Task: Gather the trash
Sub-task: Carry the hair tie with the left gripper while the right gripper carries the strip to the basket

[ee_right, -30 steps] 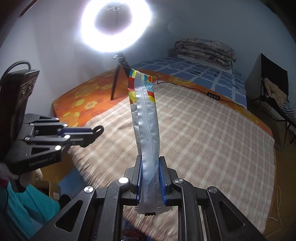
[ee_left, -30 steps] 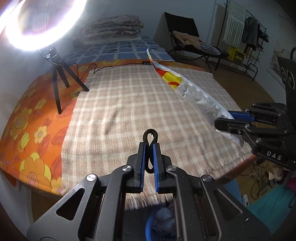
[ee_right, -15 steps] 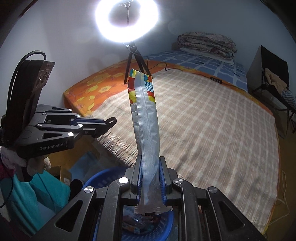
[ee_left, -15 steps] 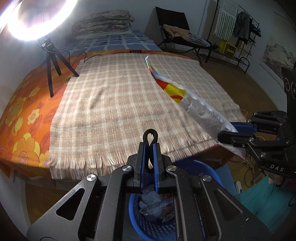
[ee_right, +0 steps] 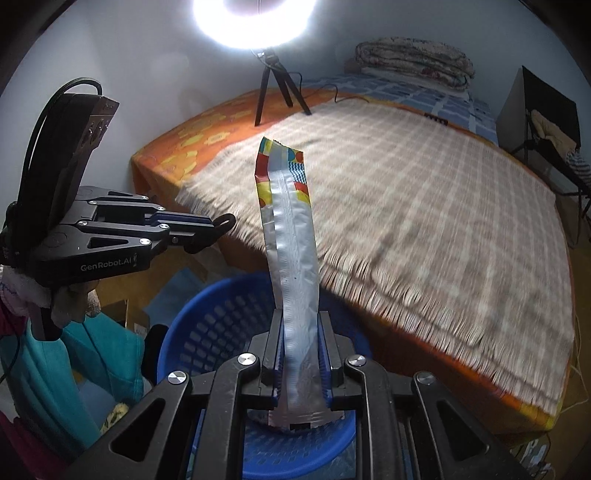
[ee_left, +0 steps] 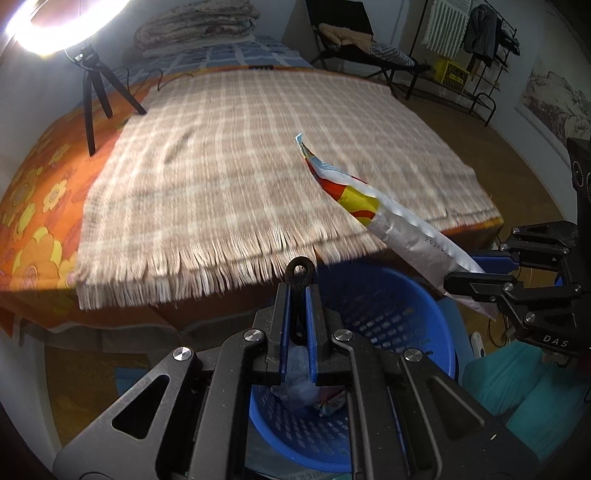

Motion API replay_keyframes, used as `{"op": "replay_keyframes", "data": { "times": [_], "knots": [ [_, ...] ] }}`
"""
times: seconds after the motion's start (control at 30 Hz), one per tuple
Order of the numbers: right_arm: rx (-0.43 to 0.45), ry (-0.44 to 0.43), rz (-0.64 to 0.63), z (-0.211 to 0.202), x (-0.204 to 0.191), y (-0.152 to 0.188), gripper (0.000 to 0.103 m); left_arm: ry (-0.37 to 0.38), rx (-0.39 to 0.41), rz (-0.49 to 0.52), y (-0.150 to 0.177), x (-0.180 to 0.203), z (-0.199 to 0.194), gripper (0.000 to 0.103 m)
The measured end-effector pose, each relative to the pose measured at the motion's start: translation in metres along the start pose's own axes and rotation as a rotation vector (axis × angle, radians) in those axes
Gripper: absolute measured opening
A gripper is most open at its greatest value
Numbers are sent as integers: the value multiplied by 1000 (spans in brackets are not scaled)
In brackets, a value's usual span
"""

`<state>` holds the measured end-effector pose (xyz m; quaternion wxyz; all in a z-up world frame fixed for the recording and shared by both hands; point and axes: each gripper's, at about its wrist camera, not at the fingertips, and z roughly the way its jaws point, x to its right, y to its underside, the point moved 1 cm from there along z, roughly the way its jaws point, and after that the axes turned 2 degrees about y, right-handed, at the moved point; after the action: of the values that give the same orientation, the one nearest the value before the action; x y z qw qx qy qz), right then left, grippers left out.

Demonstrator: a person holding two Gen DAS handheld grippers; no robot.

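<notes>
Right wrist view: the wrapper (ee_right: 290, 236) stands up from the right gripper (ee_right: 300, 363), a long, flat foil sachet, silver on the seamed back with a colourful printed band at its torn top. It looks empty and very light, thin and crinkly, stiff enough along the centre seam to hold itself upright but likely to flop or slip if the grip eases. The foil seems slick, so I judge the crimped bottom end, where it is taken now, the surest place to hold. The jaws are pressed together on that end, with a short serrated strip sticking out below them.

The wrapper hangs directly over the basket (ee_right: 207, 332), a blue perforated tub on the floor with crumpled rubbish already at its bottom. In the left wrist view the wrapper (ee_left: 384, 210) slants up over the basket (ee_left: 417, 317) rim toward the bed, pinched in the right gripper (ee_left: 469, 273) on the basket's right side.

The left gripper (ee_left: 296, 321) hovers above the basket's near edge, jaws nearly together on a small dark looped piece (ee_left: 300, 273) that pokes out past its tips; what that piece is I cannot tell.

Beyond the basket lies the blanket (ee_left: 258, 155), fringe overhanging, and a ring light (ee_right: 255, 22) on its tripod.
</notes>
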<state>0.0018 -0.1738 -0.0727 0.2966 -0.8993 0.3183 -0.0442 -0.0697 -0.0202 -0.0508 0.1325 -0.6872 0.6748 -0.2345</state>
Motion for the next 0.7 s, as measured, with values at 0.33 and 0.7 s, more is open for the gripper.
{"op": "replay_keyframes", "data": {
  "times": [0.33,0.7],
  "knots": [
    [-57,-13,-1,13,-11,24,15,15,-71,0,26,8,19,6],
    [-132,-31,-16,31,-21,46,15,25,-134,-17,45,5,36,6]
  ]
}}
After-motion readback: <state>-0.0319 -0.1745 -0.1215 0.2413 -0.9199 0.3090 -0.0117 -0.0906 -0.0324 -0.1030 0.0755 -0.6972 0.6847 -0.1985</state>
